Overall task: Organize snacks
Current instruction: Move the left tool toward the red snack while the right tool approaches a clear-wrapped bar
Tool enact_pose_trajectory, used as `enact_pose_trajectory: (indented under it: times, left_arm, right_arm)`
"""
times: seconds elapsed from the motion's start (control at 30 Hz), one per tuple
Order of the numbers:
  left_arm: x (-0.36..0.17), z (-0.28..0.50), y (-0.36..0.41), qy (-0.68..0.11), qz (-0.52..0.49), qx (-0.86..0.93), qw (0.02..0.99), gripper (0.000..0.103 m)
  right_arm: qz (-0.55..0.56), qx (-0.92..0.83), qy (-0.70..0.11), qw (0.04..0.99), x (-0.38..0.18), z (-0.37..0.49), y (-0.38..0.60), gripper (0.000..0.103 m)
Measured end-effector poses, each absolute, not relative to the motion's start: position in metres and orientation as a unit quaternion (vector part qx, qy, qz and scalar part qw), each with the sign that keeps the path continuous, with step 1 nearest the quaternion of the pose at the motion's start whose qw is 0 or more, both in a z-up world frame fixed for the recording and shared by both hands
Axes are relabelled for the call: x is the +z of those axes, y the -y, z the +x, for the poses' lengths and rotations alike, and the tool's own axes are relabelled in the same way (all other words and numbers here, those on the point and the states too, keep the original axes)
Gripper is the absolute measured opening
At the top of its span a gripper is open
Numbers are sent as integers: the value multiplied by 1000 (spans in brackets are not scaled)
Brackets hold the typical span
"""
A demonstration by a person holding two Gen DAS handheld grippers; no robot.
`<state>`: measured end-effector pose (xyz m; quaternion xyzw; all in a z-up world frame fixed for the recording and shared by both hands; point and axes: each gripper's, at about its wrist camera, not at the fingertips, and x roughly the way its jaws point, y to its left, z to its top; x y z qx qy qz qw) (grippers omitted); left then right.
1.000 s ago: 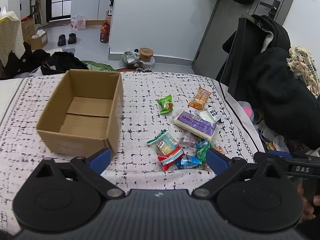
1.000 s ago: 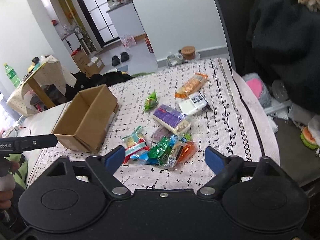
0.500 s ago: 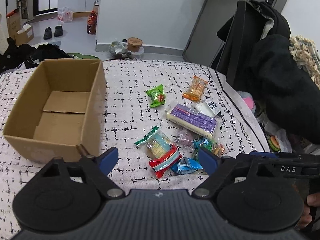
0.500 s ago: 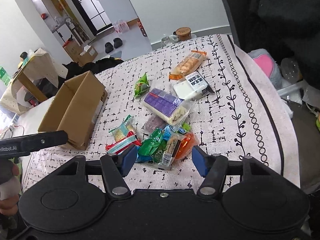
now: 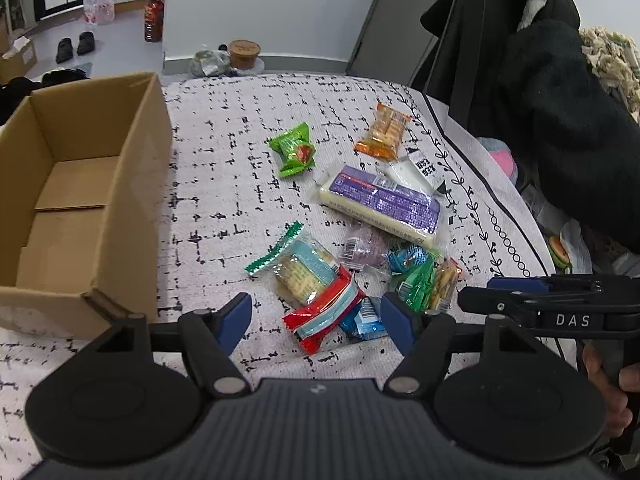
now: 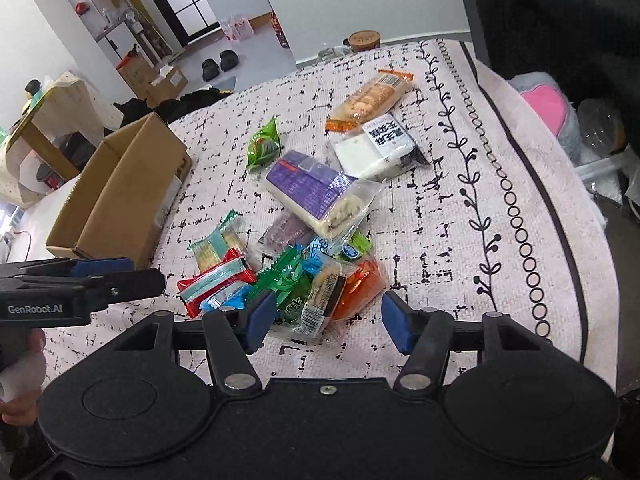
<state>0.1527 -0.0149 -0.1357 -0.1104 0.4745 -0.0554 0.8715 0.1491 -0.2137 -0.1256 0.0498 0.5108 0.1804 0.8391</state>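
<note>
Both tongs, left [image 5: 316,318] and right [image 6: 326,318], gape above the snack pile [image 6: 288,276]; overlapping slick wrappers could slip or lift together.

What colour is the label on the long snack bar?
Purple, on the long snack bar; clearest in the left wrist view.

Black coat [image 5: 560,92] hanging at right, pink cushion [image 6: 548,104] below. Slippers [image 5: 75,43] and bottle [image 5: 153,24] on floor beyond. Patterned cloth [image 5: 224,152] spread underneath.

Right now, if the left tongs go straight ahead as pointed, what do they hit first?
Most likely the red snack packet, lying between the open left tongs at the near edge of the snack pile; depth is uncertain, and the blue packet lies right beside it.
</note>
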Motion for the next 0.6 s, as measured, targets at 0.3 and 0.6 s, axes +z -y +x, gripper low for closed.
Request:
enact_pose_trajectory:
  times: [0.3, 0.6]
  left_arm:
    - [-158, 169, 20, -489, -116, -63, 862, 63]
    - [-177, 171, 26, -500, -119, -62, 856, 59]
  right_arm:
    - [49, 185, -523, 831, -142, 158, 201, 56]
    - [79, 181, -537, 820, -160, 157, 201, 51]
